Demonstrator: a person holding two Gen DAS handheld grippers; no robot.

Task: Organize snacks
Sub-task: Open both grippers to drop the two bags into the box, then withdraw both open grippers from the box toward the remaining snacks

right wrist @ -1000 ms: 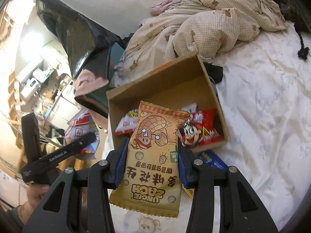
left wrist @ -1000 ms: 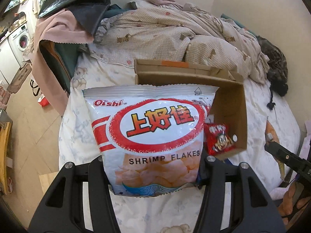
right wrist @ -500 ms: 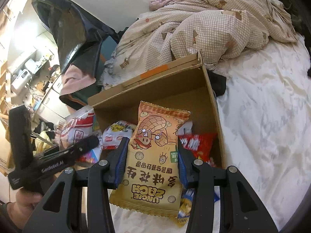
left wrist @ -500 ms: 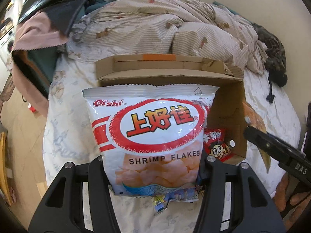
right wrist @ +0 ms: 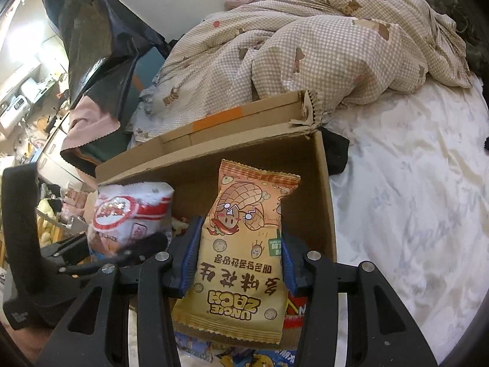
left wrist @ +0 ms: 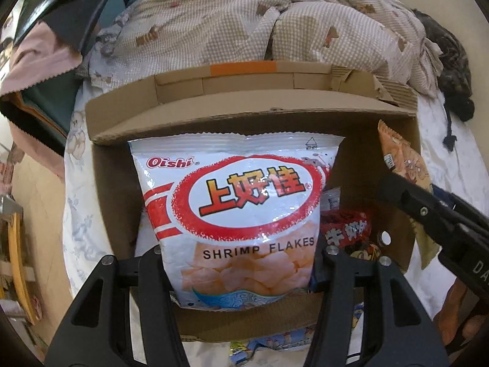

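My left gripper [left wrist: 241, 253] is shut on a white and red Oishi shrimp flakes bag [left wrist: 238, 202], held upright over the left part of an open cardboard box [left wrist: 244, 116]. My right gripper [right wrist: 240, 263] grips an orange Uncle Zach peanut snack bag [right wrist: 244, 244] over the box's right side [right wrist: 321, 198]. Its jaws are opening, with the blue pads [right wrist: 191, 257] still against the bag's edges. The right wrist view shows the shrimp flakes bag [right wrist: 131, 214] at left. A red snack pack [left wrist: 345, 229] lies inside the box.
The box sits on a bed with a white sheet [right wrist: 412, 198]; a rumpled checked quilt [right wrist: 305, 46] lies behind it. Blue snack packs [left wrist: 275, 339] lie in front of the box. Dark bags and pink cloth [right wrist: 101, 46] pile up at the left.
Both grippers have moved forward and down to the box, each with its bag. The box now fills more of both views and the bags hang over its inside.
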